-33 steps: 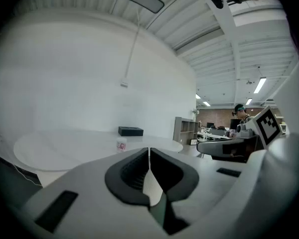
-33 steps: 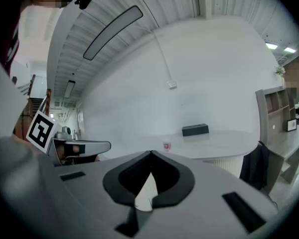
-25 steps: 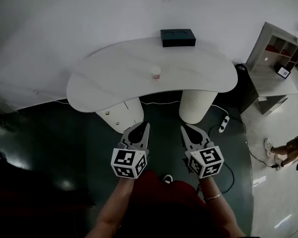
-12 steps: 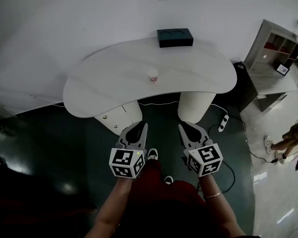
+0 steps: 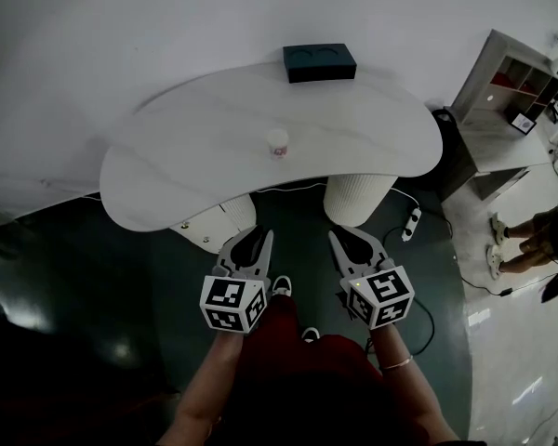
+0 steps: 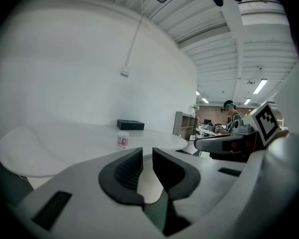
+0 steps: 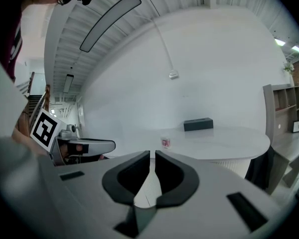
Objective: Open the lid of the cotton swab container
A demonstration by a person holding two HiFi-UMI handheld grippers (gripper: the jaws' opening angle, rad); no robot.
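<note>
table top (image 5: 186, 156) smooth matt white; pedestal (image 5: 358, 198) ribbed; floor (image 5: 93, 286) dark, glossy; box (image 5: 319, 63) matt black; cotton swab container (image 5: 277, 143) pale plastic.

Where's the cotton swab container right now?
In the head view, the cotton swab container stands near the middle of the white table, this side of the dark box.

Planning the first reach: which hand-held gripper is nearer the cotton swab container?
Left, narrowly. The left hand-held gripper is nearly in line with the cotton swab container, on its near side; the right hand-held gripper is offset rightward.
</note>
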